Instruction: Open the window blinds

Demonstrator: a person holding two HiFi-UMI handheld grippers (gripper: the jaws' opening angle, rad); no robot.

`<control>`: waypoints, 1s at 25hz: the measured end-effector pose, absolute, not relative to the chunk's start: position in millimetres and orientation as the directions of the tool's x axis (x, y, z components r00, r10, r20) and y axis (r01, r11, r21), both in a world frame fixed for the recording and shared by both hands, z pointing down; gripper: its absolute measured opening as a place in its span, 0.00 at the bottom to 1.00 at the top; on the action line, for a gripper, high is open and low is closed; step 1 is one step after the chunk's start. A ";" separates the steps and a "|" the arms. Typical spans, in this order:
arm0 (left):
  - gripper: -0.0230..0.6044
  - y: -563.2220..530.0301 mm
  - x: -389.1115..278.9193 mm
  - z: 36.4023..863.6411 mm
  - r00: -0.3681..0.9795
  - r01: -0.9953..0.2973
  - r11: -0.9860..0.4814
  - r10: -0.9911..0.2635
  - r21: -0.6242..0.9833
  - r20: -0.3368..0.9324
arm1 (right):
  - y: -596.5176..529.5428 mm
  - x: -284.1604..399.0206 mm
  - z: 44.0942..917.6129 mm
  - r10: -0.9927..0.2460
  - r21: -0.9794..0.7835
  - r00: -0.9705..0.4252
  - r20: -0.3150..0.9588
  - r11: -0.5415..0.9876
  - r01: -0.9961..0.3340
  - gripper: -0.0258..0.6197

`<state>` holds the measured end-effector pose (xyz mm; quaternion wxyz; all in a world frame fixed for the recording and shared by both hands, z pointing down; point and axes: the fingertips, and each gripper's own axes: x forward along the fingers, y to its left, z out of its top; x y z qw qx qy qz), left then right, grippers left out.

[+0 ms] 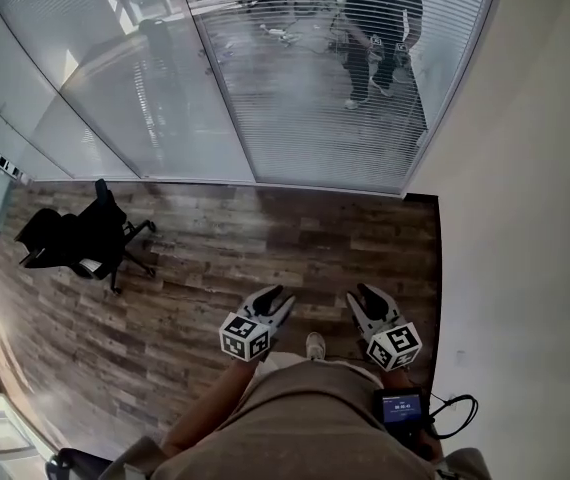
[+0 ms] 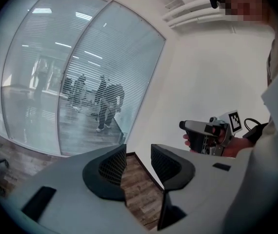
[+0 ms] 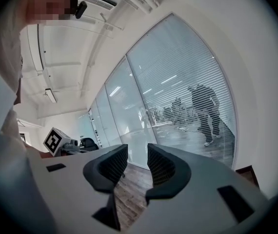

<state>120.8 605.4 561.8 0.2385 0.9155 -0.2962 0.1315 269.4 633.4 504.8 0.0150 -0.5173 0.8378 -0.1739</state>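
The window blinds (image 1: 335, 78) hang behind a glass wall at the far end of the wooden floor, their white slats level with gaps that show a person beyond. They also fill the left gripper view as blinds (image 2: 105, 82) and the right gripper view as blinds (image 3: 188, 91). My left gripper (image 1: 279, 300) and right gripper (image 1: 361, 296) are held side by side at waist height, well short of the glass. Both point toward it. The left gripper (image 2: 138, 155) is open with nothing between its jaws. The right gripper (image 3: 137, 155) is open and empty too.
A black office chair (image 1: 80, 238) stands on the floor at the left. A plain white wall (image 1: 525, 218) runs along the right and meets the glass at a corner. A small screen device (image 1: 402, 406) with a cable hangs at the person's waist.
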 end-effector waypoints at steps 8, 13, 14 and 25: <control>0.28 608.7 106.8 561.9 0.762 -0.641 -0.688 -0.520 0.340 0.385 | 626.5 259.5 488.9 -0.846 -0.283 -0.522 0.110 0.476 -0.833 0.24; 0.28 602.5 107.7 560.1 0.762 -0.642 -0.693 -0.529 0.330 0.373 | 623.4 256.4 486.7 -0.834 -0.259 -0.535 0.133 0.492 -0.831 0.24; 0.28 601.9 107.6 560.7 0.762 -0.642 -0.691 -0.530 0.331 0.372 | 622.9 256.6 484.8 -0.834 -0.259 -0.536 0.131 0.493 -0.831 0.24; 0.28 605.5 115.3 575.4 0.767 -0.638 -0.684 -0.520 0.354 0.377 | 623.7 261.7 497.2 -0.832 -0.264 -0.533 0.155 0.485 -0.834 0.24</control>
